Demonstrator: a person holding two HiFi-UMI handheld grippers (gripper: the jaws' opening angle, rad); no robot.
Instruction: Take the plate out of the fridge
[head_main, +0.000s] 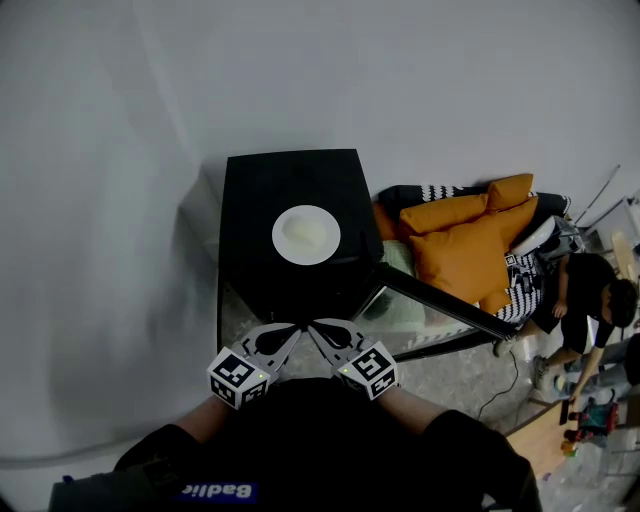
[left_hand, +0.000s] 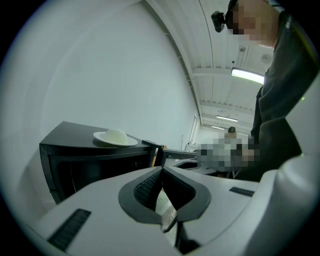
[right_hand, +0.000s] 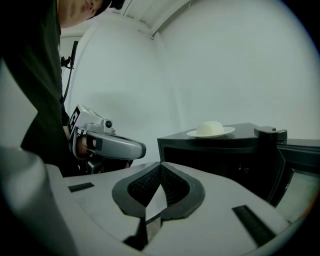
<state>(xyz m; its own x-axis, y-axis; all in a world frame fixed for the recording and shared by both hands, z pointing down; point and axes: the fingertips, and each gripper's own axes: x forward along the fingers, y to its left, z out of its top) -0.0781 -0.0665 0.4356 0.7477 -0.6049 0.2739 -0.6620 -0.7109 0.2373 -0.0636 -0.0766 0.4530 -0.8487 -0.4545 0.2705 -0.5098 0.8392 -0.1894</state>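
Your left gripper (head_main: 296, 328) and right gripper (head_main: 314, 326) sit side by side just in front of you, their tips nearly meeting and aimed toward 12 o'clock. In the left gripper view, the left gripper (left_hand: 161, 170) has its jaws pressed together with nothing between the pads. The right gripper (right_hand: 160, 164) reads the same in its own view: jaws pressed together and empty.

The plate (head_main: 306, 235) is at 12 o'clock from your grippers. It rests flat on top of the black fridge (head_main: 290, 180), near the front edge of the top and well apart from both grippers. A pale rounded mound (right_hand: 210, 128) sits on the plate (right_hand: 211, 133), and it also shows in the left gripper view (left_hand: 115, 138).

The fridge door (head_main: 440, 306) stands open, swung out toward 3 o'clock. Beyond it, at about 2 o'clock, orange cushions (head_main: 462, 245) are piled up, and a person (head_main: 592, 295) sits on the floor at 3 o'clock.
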